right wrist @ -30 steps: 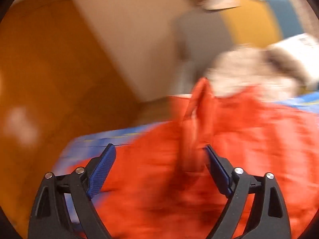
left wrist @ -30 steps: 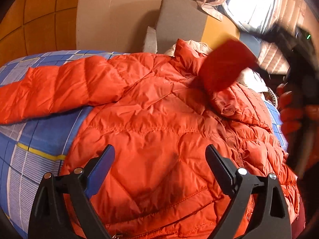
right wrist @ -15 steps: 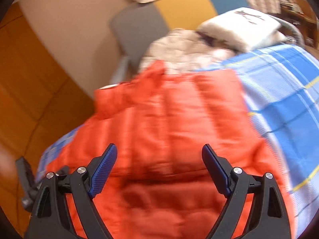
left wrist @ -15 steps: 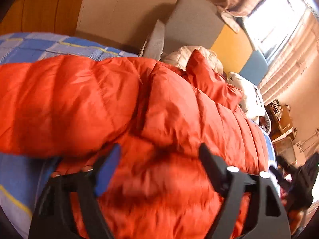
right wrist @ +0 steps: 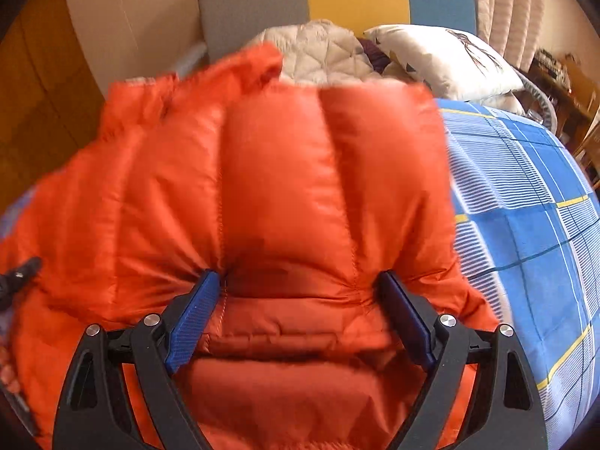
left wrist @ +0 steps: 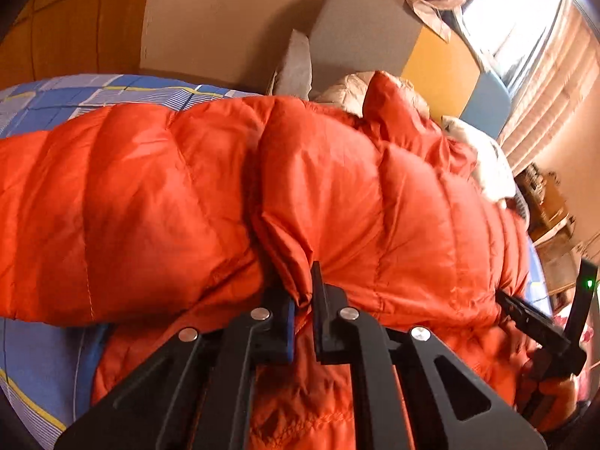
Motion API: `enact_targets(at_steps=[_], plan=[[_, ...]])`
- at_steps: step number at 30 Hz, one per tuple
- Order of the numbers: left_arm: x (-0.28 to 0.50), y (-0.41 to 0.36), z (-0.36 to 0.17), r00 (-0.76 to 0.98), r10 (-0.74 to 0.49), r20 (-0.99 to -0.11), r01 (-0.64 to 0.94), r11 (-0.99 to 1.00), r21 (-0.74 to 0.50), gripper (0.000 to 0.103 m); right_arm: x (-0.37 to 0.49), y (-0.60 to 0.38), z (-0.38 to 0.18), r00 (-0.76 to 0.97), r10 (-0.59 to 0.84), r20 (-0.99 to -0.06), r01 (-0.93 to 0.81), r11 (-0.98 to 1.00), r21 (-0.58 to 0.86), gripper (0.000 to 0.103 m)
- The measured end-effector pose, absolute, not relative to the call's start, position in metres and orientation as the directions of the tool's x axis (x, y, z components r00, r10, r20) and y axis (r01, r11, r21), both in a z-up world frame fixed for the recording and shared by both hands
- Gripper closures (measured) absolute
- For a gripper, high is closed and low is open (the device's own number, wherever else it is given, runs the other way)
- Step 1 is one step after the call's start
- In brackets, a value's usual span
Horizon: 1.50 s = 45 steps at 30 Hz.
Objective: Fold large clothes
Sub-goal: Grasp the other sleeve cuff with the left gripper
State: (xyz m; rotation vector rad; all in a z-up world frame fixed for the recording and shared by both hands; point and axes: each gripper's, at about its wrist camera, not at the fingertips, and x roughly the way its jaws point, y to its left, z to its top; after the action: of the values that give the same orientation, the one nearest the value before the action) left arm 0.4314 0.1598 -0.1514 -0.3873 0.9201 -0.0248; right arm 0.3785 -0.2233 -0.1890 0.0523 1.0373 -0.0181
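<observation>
Presently the jacket is lying spread across the bed, an orange quilted down garment covering most of the blue checked cover. One sleeve is stretching out to the left in the left wrist view, unfolded and resting on the cover. The collar end is pointing toward the headboard, where a pale quilted garment and a pillow are sitting just beyond it.

The left gripper is clamping a pinch of fabric where the sleeve is meeting the body; a small tuck of orange cloth is showing between the closed jaws. The right gripper is standing wide, its jaws pressing down into the puffy cloth on either side of a quilted panel near the hem, with fabric bulging between them but no pinch yet made. That view is blurring slightly.

By my judgement, the work is sitting at an early stage. No fold is showing as complete: the body is lying flat and at least one sleeve is remaining out. A first grasp is being secured on one side only. Remaining, as far as can be judged, are the second grasp, bringing in the sleeve, and doubling the body over.
</observation>
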Motion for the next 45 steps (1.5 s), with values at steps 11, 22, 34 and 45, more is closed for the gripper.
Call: enact_targets(at_steps=[11, 22, 34, 45], plan=[[0.377, 0.183, -0.117, 0.696, -0.100, -0.711, -0.232, 0.906, -0.355, 0.032, 0.355, -0.203, -0.165, 0.559, -0.094, -0.824, 0.037, 0.995, -0.089, 0.014], [0.277, 0.310, -0.130, 0.692, 0.007, -0.721, -0.481, 0.750, -0.454, 0.034, 0.271, -0.156, -0.147, 0.566, -0.034, -0.824, -0.080, 0.992, -0.096, 0.013], [0.230, 0.467, -0.164, 0.655, 0.144, -0.742, -0.726, 0.394, -0.564, 0.039, 0.240, -0.137, -0.164, 0.533, -0.056, -0.844, -0.092, 0.988, -0.123, 0.013], [0.275, 0.493, -0.176, 0.649, 0.180, -0.739, -0.730, 0.420, -0.539, 0.100, 0.245, -0.143, -0.177, 0.498, -0.042, -0.866, -0.079, 0.992, -0.094, 0.010]])
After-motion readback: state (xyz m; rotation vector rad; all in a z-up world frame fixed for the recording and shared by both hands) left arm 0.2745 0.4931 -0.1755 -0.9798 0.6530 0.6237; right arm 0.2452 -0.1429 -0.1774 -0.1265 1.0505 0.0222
